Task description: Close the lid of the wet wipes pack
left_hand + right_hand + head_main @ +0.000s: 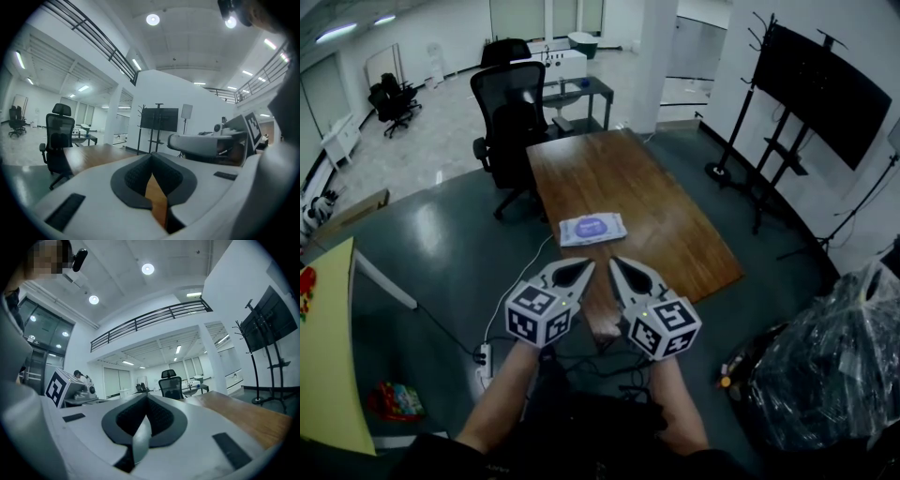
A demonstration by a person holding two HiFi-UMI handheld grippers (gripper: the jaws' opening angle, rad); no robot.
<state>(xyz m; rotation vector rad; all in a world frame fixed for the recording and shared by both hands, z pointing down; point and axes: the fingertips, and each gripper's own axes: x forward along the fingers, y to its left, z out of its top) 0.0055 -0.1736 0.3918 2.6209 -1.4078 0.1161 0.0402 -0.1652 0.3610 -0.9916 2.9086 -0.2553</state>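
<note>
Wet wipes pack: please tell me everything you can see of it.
The wet wipes pack is a flat rectangular packet, pale, with a purple oval patch in the middle of its top face. It lies flat and slightly skewed on the brown wooden table, near its left edge in the head view. Only the table touches it; the left gripper and the right gripper hang short of it, by the table's near end. Whether its lid is open or shut is too small to tell.

Wet wipes pack (pixel 592 229) on wooden table (pixel 675 220), office chair (pixel 511 117) beyond
</note>
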